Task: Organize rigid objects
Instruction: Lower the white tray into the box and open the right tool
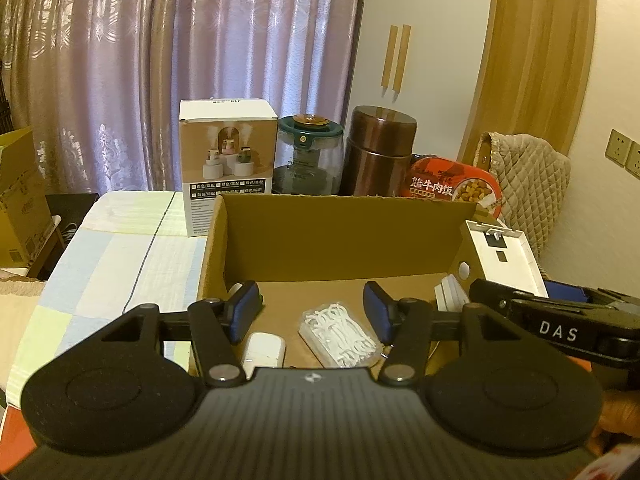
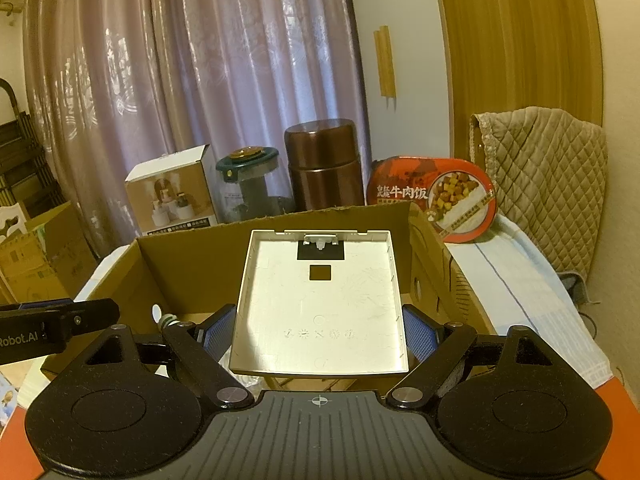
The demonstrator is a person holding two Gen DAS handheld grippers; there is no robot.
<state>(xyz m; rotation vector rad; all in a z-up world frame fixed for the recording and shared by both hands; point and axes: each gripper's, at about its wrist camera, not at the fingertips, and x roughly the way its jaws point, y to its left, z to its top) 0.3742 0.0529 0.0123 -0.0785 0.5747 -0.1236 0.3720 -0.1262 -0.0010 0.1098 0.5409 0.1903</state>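
The white plastic tray (image 2: 320,304), a shallow square panel with a raised rim and two dark rectangular cut-outs near its far edge, fills the centre of the right wrist view. The right gripper (image 2: 320,332) holds it by its two side edges, the blue pads pressed against the rim with the jaws spread wide to span it. The tray hangs tilted over the open cardboard box (image 2: 188,256), its far edge raised (in the left wrist view the same tray (image 1: 504,260) shows at the right of the frame, above the box's right wall).

The left gripper (image 1: 310,312) sits at lower centre of its own view, over the near part of the box, with its jaws partly open and nothing between the blue pads. Below it, on the box floor, lie a clear packet of white floss picks (image 1: 340,332) and a small white capsule-shaped case (image 1: 264,348), a little apart from each other. More white items (image 1: 450,292) rest against the box's right wall; what they are I cannot tell.

Behind the box, across the middle of the frame, stand a white product carton (image 1: 228,160), a clear jar with a green lid (image 1: 310,152), a tall brown metal canister (image 1: 380,152) and a red instant beef-rice bowl (image 1: 456,188). The box stands on a pale checked cloth (image 1: 120,252). A mauve curtain (image 1: 180,60) hangs in the upper left, and a quilted beige cover (image 2: 548,184) is at the right.
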